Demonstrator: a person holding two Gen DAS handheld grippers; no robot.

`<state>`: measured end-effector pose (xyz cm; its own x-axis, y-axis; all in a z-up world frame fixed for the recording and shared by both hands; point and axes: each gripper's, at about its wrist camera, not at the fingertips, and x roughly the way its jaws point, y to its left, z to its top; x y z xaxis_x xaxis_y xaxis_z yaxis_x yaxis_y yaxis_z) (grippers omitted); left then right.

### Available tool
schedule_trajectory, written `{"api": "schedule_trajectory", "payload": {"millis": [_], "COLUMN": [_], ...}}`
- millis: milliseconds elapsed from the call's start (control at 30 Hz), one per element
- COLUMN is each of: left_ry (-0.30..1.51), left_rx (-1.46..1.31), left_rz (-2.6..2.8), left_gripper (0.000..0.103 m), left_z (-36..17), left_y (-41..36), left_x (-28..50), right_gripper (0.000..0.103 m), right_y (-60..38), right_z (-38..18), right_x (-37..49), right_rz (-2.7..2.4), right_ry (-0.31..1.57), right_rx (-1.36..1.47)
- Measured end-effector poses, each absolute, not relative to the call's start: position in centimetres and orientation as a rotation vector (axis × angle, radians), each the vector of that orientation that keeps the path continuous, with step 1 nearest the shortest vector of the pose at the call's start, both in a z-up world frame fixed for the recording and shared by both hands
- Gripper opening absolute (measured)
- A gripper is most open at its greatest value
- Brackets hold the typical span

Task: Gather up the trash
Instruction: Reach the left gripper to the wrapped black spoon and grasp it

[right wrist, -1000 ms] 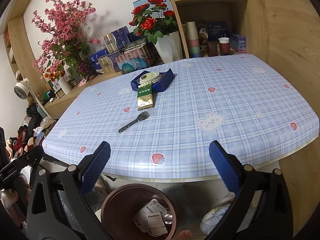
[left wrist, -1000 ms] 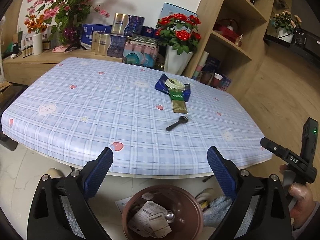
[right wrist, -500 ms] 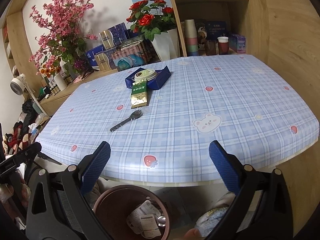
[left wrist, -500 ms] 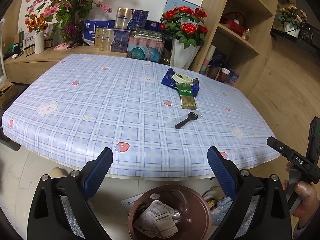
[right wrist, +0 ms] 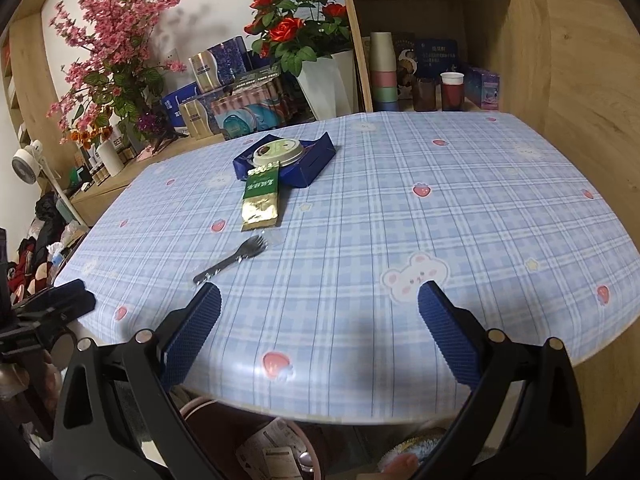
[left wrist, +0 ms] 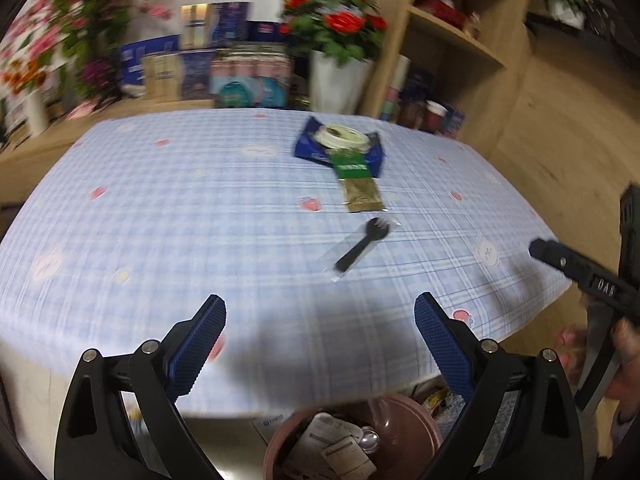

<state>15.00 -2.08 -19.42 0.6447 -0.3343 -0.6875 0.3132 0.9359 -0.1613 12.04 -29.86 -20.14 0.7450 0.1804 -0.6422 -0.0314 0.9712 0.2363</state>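
A black plastic spork in a clear wrapper lies on the blue checked tablecloth. Beyond it lie a green and gold sachet and a blue box with a round white lid on top. A brown trash bin holding paper scraps sits on the floor under the near table edge. My left gripper and right gripper both hover open and empty over the near edge. The left wrist view is blurred.
A white vase of red roses, boxes and pink blossoms line the far side. Wooden shelves with cups stand at the back right. The right gripper's body shows at the left wrist view's right edge.
Both grippers have moved forward, from over the bin and floor to above the near table edge. The spork and other trash look closer. Both jaws stay open.
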Motion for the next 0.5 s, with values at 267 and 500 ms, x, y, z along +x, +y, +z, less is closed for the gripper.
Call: {"api": "schedule_trajectory", "payload": {"millis": [267, 500], "left_ry": [0.841, 0.892], "left_rx": [0.158, 0.252], "left_rz": [-0.517, -0.556], "left_gripper": [0.092, 0.082], "left_z": [-22.3, -24.6], "left_y": [-8.6, -11.1], "left_x": [21.1, 25.1], "right_gripper": [0.097, 0.097], "right_y": [-31.3, -32.5], "right_z": [-20.7, -21.9], "right_x": [16.1, 18.3], "right_rz": [0.106, 0.043], "right_ry": [0.750, 0.801], "right_rx": [0.214, 0.189]}}
